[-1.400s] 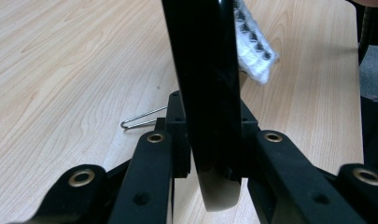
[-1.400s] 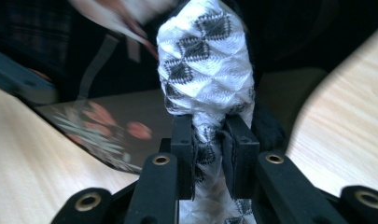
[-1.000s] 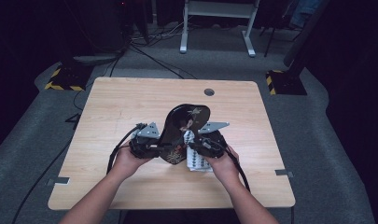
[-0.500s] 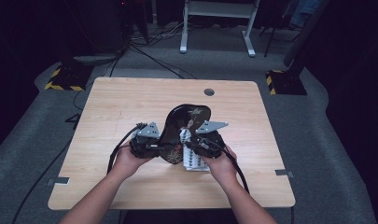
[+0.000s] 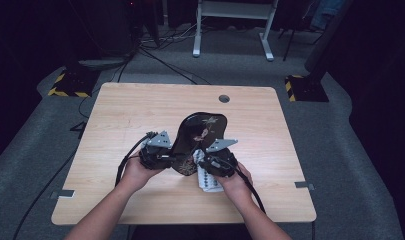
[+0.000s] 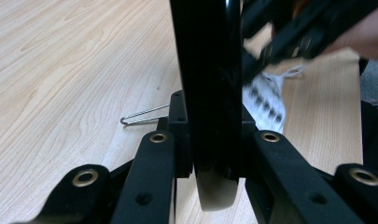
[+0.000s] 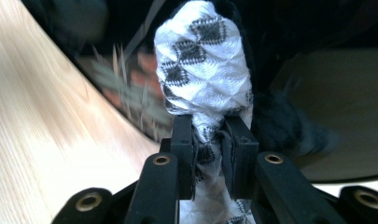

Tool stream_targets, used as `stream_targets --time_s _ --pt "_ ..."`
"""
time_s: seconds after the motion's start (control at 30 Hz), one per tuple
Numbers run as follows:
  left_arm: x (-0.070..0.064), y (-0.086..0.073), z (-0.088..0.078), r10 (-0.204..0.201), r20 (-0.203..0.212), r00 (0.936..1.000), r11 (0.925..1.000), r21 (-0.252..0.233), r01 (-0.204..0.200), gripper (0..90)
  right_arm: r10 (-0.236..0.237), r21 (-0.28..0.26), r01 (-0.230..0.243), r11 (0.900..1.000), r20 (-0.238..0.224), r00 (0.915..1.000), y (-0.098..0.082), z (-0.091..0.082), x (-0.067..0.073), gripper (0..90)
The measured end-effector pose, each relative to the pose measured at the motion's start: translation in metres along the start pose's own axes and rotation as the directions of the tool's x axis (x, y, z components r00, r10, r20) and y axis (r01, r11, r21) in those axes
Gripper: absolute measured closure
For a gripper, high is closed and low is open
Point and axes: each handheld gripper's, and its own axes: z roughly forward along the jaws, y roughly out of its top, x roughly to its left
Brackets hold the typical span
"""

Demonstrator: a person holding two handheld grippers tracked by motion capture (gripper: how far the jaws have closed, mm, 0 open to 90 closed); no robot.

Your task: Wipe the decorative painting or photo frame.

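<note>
The left gripper (image 6: 210, 154) pinches the black lacquered tray (image 5: 195, 137) by its edge, while the right gripper (image 7: 209, 154) clamps a white diamond-patterned cloth (image 7: 200, 70) against it.

Glossy black tray (image 5: 195, 135), white knitted cloth (image 7: 203, 65), matt wood table (image 5: 140, 107).

A person's two hands hold the left tool (image 5: 166, 156) and right tool (image 5: 216, 161) against a black shoe (image 5: 194, 137), white patterned cloth (image 5: 208, 180) beneath the right tool, on the counter (image 5: 130, 110).
</note>
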Motion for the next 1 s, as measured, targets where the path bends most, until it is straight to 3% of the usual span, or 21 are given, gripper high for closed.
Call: stream_targets --time_s 0.17,0.37,0.47,0.67,0.77,0.9,1.0 --pt "0.000 0.000 0.000 -0.001 -0.001 1.0000 1.0000 0.001 0.001 77.7 0.019 -0.047 -0.019 0.999 0.005 0.9998 0.006 -0.011 -0.007 77.3" --pt "0.000 0.000 0.000 -0.002 0.000 1.0000 1.0000 0.001 0.002 77.7 0.035 0.005 -0.035 0.999 0.008 0.9994 -0.015 0.008 -0.008 77.3" --pt "0.000 0.000 0.000 -0.001 -0.003 1.0000 1.0000 0.002 0.001 77.7 0.035 0.018 -0.035 0.999 0.011 0.9993 -0.012 0.006 -0.010 77.2" --pt "-0.001 0.001 0.000 0.000 -0.004 1.0000 1.0000 0.003 0.000 77.6 0.052 -0.075 -0.050 0.996 0.025 0.9983 0.010 -0.021 -0.020 77.2" --pt "-0.001 0.001 0.000 0.002 -0.005 1.0000 1.0000 0.005 -0.002 77.5 0.059 -0.086 -0.057 0.995 0.024 0.9980 0.007 -0.021 -0.021 77.2" --pt "0.000 0.001 0.000 -0.001 -0.001 1.0000 1.0000 0.005 0.001 77.3 0.067 -0.030 -0.066 0.997 0.023 0.9975 -0.010 -0.004 -0.020 77.2" --pt "-0.001 0.001 0.001 0.002 -0.002 1.0000 1.0000 0.004 -0.002 77.3 0.082 -0.017 -0.082 0.997 0.015 0.9965 -0.014 0.000 -0.021 77.2"
